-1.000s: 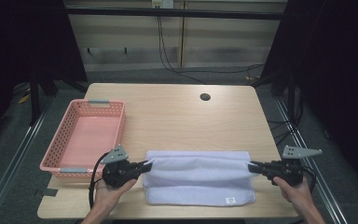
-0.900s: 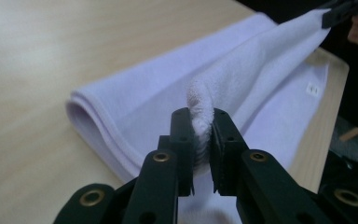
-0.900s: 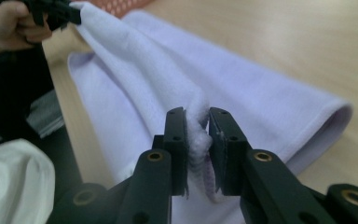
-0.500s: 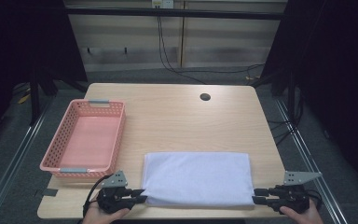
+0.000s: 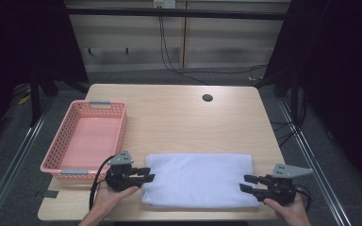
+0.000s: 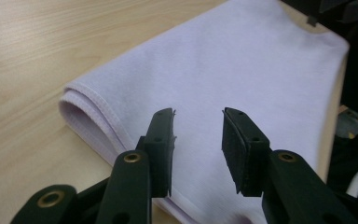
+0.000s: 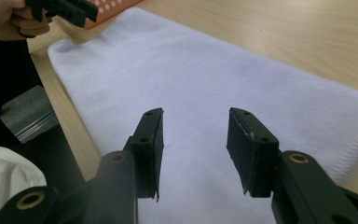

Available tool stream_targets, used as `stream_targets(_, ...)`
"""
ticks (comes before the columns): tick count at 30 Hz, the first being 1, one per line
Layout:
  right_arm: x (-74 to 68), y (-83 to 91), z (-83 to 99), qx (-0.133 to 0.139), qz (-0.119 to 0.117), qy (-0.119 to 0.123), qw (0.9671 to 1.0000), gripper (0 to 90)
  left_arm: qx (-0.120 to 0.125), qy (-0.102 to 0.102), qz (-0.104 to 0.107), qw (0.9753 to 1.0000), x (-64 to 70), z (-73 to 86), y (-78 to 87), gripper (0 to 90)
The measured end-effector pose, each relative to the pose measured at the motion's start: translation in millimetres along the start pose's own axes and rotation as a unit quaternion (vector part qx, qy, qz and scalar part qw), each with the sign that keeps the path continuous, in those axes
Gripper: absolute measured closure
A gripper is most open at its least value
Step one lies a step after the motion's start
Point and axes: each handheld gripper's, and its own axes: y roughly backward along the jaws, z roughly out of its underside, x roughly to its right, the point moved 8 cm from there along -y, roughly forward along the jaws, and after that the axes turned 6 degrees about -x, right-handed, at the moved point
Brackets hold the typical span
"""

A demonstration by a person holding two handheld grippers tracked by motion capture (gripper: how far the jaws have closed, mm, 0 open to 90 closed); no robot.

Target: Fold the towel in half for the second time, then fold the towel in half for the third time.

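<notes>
Two grippers now stand a little higher up the table than half a second ago, when both sat at the very near edge beside the folded white towel (image 5: 199,180); a full second ago the towel was a narrower, thicker fold with a small label showing on its near layer, and it now lies as a flat rectangle with no label in sight. The left gripper (image 5: 147,173) is held in the person's left hand (image 5: 109,194), which comes in from the near edge with the palm under the tool, its jaws pointing right at the towel's left edge. The right gripper (image 5: 243,183) sits in the right hand (image 5: 290,211) near the table's near right corner, its jaws pointing left at the towel's right end. Both pairs of jaws are spread apart and hold nothing. In the left gripper view the towel (image 6: 242,74) lies below and beyond the parted jaws, its folded hem just to their left; in the right gripper view the cloth (image 7: 205,88) spreads beneath and past the gap between the jaws. The towel rests on the near half of the wooden table (image 5: 184,122), just right of the pink basket (image 5: 70,165) at the left side.
</notes>
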Motion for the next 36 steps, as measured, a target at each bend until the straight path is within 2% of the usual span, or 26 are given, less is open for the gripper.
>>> stream_targets(1,-2.8,-6.7,0.1,-0.009,-0.002,0.001,1.0000,56.4,-0.003,-0.001,-0.010,0.9999,-3.0,-2.5,-5.1,63.6)
stream_targets(3,-9.2,-17.6,-2.2,-0.015,-0.004,0.005,0.9999,56.7,-0.012,-0.003,-0.007,0.9999,-6.2,-6.9,-14.2,63.6)
stream_targets(6,-22.2,-33.0,-9.2,-0.021,-0.017,0.014,0.9996,56.9,-0.029,-0.008,-0.019,0.9994,-10.9,-11.0,-25.8,63.5)
stream_targets(8,-34.9,-45.8,-13.2,-0.030,-0.035,0.022,0.9987,56.5,-0.045,-0.011,-0.027,0.9986,-15.3,-9.8,-34.1,63.8)
stream_targets(10,-47.6,-61.4,-15.0,-0.050,-0.050,0.028,0.9971,53.3,-0.051,0.003,-0.024,0.9984,-16.7,-7.6,-38.1,64.6)
stream_targets(12,-60.7,-76.3,-17.2,-0.068,-0.064,0.035,0.9950,48.1,-0.051,-0.008,-0.034,0.9981,-15.2,-6.7,-39.0,63.0)
stream_targets(15,-79.6,-98.1,-22.5,-0.089,-0.082,0.056,0.9911,45.0,-0.053,-0.007,-0.028,0.9982,-17.5,-5.7,-41.1,62.9)
stream_targets(17,-89.7,-112.9,-25.0,-0.100,-0.089,0.068,0.9886,42.6,-0.052,-0.009,-0.027,0.9982,-18.7,-5.1,-42.3,64.4)
stream_targets(19,-96.1,-125.5,-25.6,-0.116,-0.089,0.082,0.9859,41.8,-0.052,-0.021,-0.032,0.9979,-18.2,-4.4,-42.8,65.0)
stream_targets(20,-97.3,-129.9,-25.7,-0.123,-0.088,0.084,0.9849,41.8,-0.052,-0.022,-0.032,0.9979,-18.2,-4.2,-43.1,64.9)
stream_targets(22,-97.7,-135.7,-23.5,-0.134,-0.091,0.085,0.9831,40.4,-0.050,-0.010,-0.027,0.9983,-18.7,-4.4,-43.2,63.9)
stream_targets(23,-96.6,-136.4,-21.9,-0.135,-0.087,0.096,0.9824,42.5,-0.049,-0.011,-0.027,0.9984,-18.4,-4.2,-43.5,63.9)
stream_targets(24,-95.5,-135.5,-21.6,-0.139,-0.089,0.090,0.9821,42.3,-0.048,-0.012,-0.029,0.9984,-18.1,-4.3,-43.9,63.9)
stream_targets(26,-91.5,-132.8,-19.7,-0.144,-0.089,0.098,0.9807,44.7,-0.042,-0.007,-0.024,0.9988,-17.0,-5.5,-46.1,63.9)
stream_targets(27,-89.1,-131.1,-19.3,-0.143,-0.091,0.093,0.9811,46.0,-0.040,-0.005,-0.021,0.9990,-15.9,-6.1,-47.5,63.9)
stream_targets(29,-82.5,-128.0,-17.8,-0.139,-0.080,0.112,0.9806,50.3,-0.039,-0.006,-0.017,0.9991,-13.1,-8.1,-51.1,63.8)
stream_targets(32,-72.8,-119.8,-14.5,-0.135,-0.080,0.103,0.9823,50.1,-0.042,-0.011,-0.014,0.9990,-7.4,-12.9,-58.7,63.6)
stream_targets(36,-64.4,-109.5,-9.4,-0.138,-0.070,0.099,0.9830,49.9,-0.055,-0.009,0.005,0.9985,2.1,-16.8,-63.4,61.7)
